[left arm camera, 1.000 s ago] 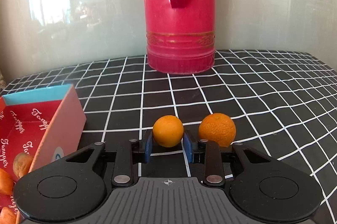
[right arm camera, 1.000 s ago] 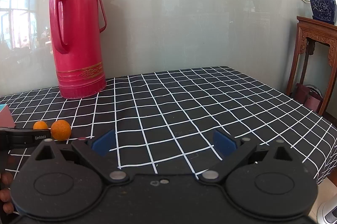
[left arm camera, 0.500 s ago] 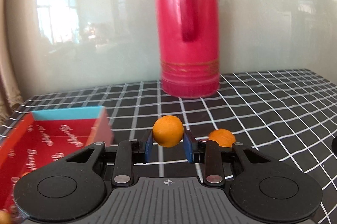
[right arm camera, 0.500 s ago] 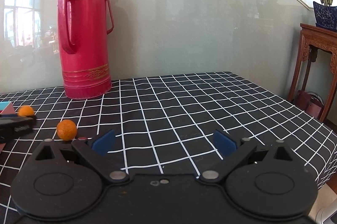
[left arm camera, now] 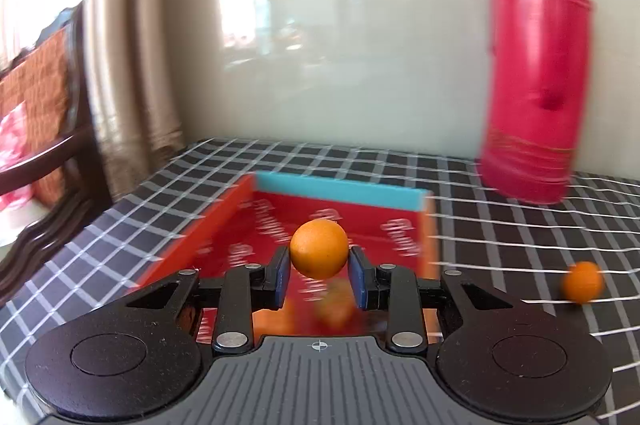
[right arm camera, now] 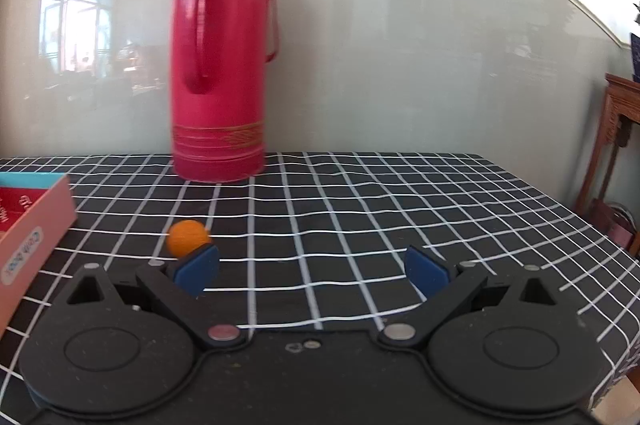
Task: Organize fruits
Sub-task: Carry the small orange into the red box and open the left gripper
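Between the blue pads of the left gripper, a smooth round orange hangs clamped above the red cardboard box. Only the right wrist view shows the right gripper spread wide, a second orange just beyond its left pad on checked cloth.

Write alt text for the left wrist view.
The left gripper holds a small orange above an open red box on a black checked tablecloth. A second orange lies right of the box, before a red thermos.
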A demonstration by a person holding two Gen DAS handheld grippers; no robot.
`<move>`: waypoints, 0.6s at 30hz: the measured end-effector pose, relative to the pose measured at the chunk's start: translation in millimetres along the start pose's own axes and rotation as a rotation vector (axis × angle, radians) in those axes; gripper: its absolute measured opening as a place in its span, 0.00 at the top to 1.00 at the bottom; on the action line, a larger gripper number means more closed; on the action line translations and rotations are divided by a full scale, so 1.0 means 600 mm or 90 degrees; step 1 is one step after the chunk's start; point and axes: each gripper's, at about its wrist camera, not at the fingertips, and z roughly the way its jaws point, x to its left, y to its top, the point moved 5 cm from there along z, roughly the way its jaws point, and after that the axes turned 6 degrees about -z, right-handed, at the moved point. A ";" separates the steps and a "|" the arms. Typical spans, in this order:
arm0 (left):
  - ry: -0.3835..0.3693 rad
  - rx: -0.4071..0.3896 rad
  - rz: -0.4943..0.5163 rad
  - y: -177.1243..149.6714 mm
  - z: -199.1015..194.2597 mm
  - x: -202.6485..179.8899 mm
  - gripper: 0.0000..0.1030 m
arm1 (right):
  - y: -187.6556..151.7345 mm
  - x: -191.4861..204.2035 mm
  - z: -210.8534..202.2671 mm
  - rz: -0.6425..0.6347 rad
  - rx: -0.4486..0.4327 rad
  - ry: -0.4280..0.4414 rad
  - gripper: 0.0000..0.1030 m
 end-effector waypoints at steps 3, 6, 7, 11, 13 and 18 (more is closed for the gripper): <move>0.028 0.022 -0.016 -0.005 0.013 0.033 0.69 | 0.003 0.022 0.002 -0.011 0.001 0.013 0.09; 0.050 0.041 -0.028 -0.011 0.023 0.055 0.69 | 0.004 0.046 0.003 -0.023 0.001 0.028 0.09; 0.054 0.043 -0.031 -0.012 0.022 0.060 0.69 | 0.005 0.053 0.004 -0.027 0.001 0.032 0.09; 0.054 0.051 -0.050 -0.009 0.021 0.077 0.60 | 0.006 0.078 0.009 -0.040 0.003 0.048 0.09; 0.053 0.053 -0.061 -0.008 0.019 0.086 0.24 | 0.009 0.085 0.014 -0.041 0.004 0.053 0.09; 0.040 0.030 -0.047 0.000 -0.001 0.090 0.20 | 0.013 0.097 0.029 -0.032 0.016 0.065 0.09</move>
